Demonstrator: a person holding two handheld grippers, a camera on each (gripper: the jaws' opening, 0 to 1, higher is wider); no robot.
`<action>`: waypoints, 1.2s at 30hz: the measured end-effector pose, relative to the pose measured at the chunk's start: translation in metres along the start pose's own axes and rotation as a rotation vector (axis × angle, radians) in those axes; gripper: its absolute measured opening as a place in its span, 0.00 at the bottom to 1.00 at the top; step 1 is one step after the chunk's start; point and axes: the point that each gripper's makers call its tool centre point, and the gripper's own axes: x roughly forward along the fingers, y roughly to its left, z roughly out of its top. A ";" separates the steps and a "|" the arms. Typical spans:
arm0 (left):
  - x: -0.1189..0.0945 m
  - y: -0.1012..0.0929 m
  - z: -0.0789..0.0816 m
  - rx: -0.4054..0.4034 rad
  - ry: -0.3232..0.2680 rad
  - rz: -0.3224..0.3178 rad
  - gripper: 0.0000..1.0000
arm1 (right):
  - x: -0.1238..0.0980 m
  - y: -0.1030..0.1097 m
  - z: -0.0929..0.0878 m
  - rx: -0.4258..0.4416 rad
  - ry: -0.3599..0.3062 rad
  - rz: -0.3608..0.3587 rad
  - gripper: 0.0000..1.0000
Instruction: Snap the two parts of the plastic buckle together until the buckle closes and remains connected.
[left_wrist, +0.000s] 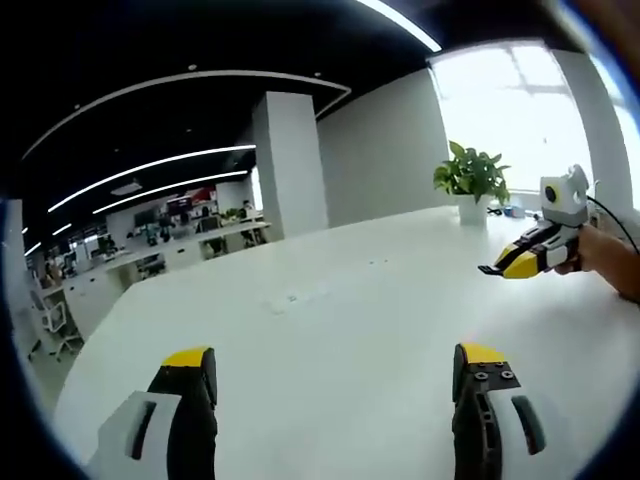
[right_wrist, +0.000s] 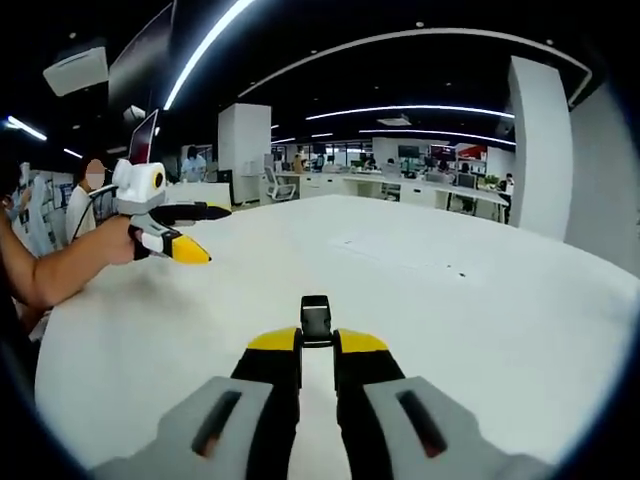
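Observation:
A black plastic buckle part sticks out from between the yellow-tipped jaws of my right gripper, which is shut on it above the white table. In the left gripper view that gripper comes in from the right, held by a hand, with the dark buckle part at its tip. My left gripper stands wide open over the table with nothing between its jaws. In the right gripper view the left gripper hovers open at the left, held by a bare arm.
A potted plant in a white pot stands at the table's far edge by a bright window. A white pillar and rows of office desks lie beyond. A person stands at the far left.

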 end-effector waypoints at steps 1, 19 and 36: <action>0.000 0.001 0.000 0.007 -0.001 0.009 0.99 | 0.001 0.000 0.000 0.000 0.001 0.001 0.11; 0.000 0.002 0.003 0.010 -0.018 0.002 0.99 | 0.029 -0.013 0.007 -0.040 0.022 -0.041 0.11; -0.002 -0.002 0.006 -0.014 -0.029 -0.043 0.99 | 0.054 -0.015 0.011 -0.044 0.028 -0.030 0.11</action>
